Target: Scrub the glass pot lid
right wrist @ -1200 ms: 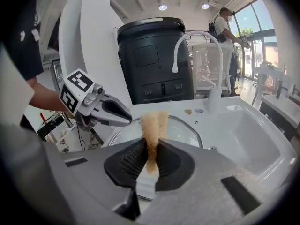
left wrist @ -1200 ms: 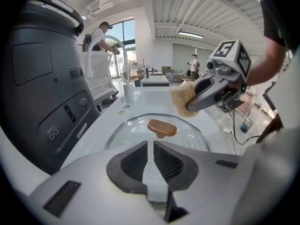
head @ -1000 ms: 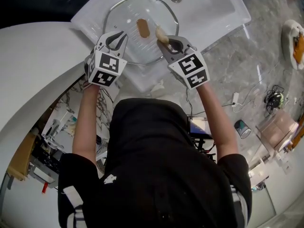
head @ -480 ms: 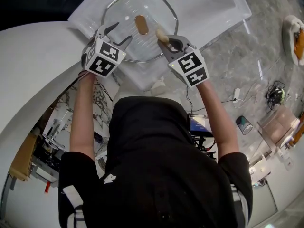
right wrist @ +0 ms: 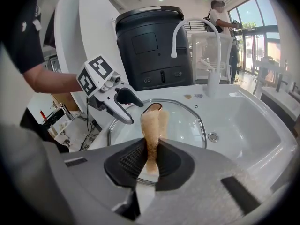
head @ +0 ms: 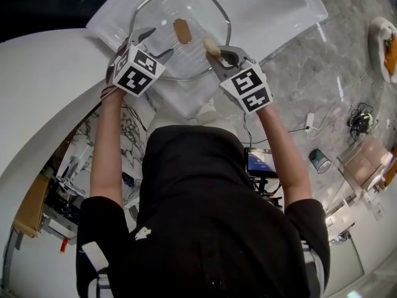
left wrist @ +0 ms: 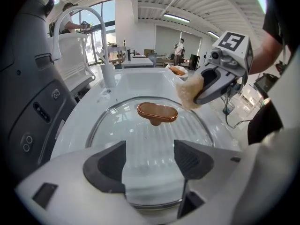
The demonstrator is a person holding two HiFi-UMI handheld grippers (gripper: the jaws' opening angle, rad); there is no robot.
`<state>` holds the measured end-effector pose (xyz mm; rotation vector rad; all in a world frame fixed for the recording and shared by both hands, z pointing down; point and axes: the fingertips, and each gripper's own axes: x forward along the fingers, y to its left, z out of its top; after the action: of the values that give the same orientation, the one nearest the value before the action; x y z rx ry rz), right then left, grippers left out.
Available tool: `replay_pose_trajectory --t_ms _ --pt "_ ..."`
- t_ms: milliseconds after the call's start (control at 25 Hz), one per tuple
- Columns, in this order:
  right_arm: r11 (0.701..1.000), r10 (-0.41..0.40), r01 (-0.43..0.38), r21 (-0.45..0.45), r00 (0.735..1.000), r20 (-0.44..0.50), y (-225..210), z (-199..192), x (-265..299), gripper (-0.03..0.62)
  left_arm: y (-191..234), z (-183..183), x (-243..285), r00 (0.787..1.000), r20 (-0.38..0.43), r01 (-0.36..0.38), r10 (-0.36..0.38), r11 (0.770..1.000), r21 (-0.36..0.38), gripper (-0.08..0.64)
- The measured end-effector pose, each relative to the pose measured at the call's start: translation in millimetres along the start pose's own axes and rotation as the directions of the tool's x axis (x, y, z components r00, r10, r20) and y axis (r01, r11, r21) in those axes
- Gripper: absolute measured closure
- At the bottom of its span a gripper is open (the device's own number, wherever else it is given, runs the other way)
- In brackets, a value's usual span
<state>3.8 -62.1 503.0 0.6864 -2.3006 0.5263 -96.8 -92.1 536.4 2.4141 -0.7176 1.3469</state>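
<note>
Grey marble floor (head: pixel 310 79), tall windows (left wrist: pixel 101 18), ceiling lights (left wrist: pixel 177 17)

One glass pot lid (head: pixel 164 17), one sponge (head: pixel 211 44), one sink (head: pixel 273 8) and one tap (right wrist: pixel 214 81) are here. Two tongs show: left tongs (head: pixel 159 42) and right tongs (head: pixel 215 49).

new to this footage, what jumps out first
A big glass pot lid with a brown handle lies in the white sink. The right gripper pinches a tan sponge over it; the left gripper, jaws just opened with nothing clamped between them, hovers at its near rim.
</note>
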Motion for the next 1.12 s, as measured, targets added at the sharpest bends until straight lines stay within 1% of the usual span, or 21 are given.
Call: replay_pose_trajectory --t_ms 240,520,720,880,1120 --pt "1.0 0.008 -0.008 0.003 1.0 -0.007 1.5 -4.8 2.9 0.568 1.3 -3.9 3.3 0.999 0.003 0.047 -0.047 0.998 -0.048 0.268" --pt "1.0 0.016 -0.016 -0.01 1.0 -0.022 1.8 -7.9 3.2 0.568 2.9 -4.3 2.6 0.998 -0.025 0.06 -0.061 0.996 -0.061 0.268" --pt "0.997 -0.003 -0.004 -0.081 0.997 -0.083 -3.2 -13.9 8.9 0.568 1.9 -4.9 5.0 0.997 -0.032 0.075 -0.077 0.995 -0.063 0.268" --pt "0.991 -0.018 0.001 -0.137 0.992 -0.128 -10.4 -15.7 11.2 0.568 1.0 -5.4 5.3 0.993 -0.075 0.083 -0.088 0.995 -0.062 0.268" --pt "0.973 -0.047 -0.005 -0.233 0.975 -0.219 -18.7 -22.0 15.8 0.568 0.9 -9.0 5.9 0.992 -0.089 0.081 -0.087 0.994 -0.068 0.268"
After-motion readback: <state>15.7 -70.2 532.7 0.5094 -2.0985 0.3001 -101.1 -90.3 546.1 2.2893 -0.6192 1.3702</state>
